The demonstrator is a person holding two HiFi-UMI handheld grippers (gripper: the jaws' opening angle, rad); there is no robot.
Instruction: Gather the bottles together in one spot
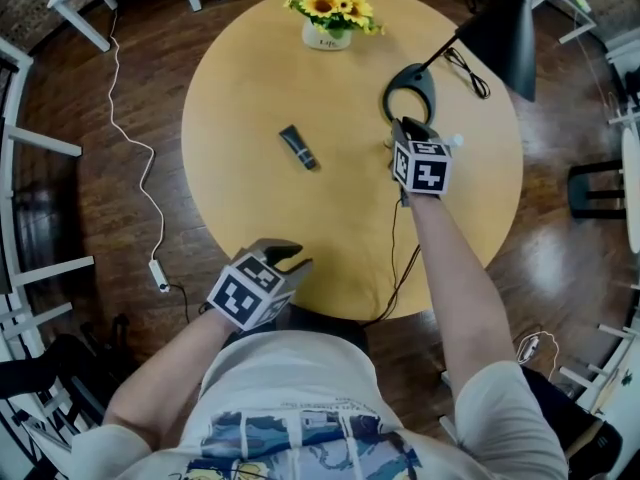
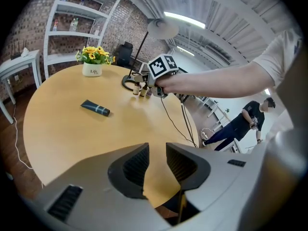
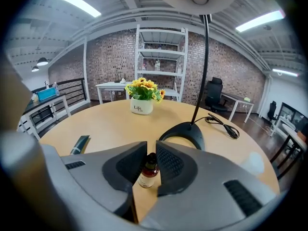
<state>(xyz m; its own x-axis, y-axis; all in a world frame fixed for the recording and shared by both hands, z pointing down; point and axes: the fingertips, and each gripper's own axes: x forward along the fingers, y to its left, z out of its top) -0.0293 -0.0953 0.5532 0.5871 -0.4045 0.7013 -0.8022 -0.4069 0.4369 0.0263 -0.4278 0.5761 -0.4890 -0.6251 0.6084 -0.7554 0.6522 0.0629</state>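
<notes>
A small amber bottle (image 3: 147, 174) with a dark cap stands between the jaws of my right gripper (image 3: 151, 160), which is shut on its neck. In the head view the right gripper (image 1: 400, 133) reaches to just in front of the lamp base (image 1: 410, 93). From the left gripper view, a few small bottles (image 2: 139, 88) stand close together at the right gripper's tip. A dark tube (image 1: 298, 148) lies flat on the round wooden table (image 1: 250, 208), left of centre. My left gripper (image 1: 298, 260) hovers over the table's near edge, open and holding nothing (image 2: 155, 160).
A white pot of yellow flowers (image 1: 328, 34) sits at the table's far side. A black desk lamp leans over the right, its cable (image 1: 400, 268) trailing off the near edge. A small white object (image 1: 457, 140) lies right of my right gripper. A person (image 2: 240, 124) stands in the background.
</notes>
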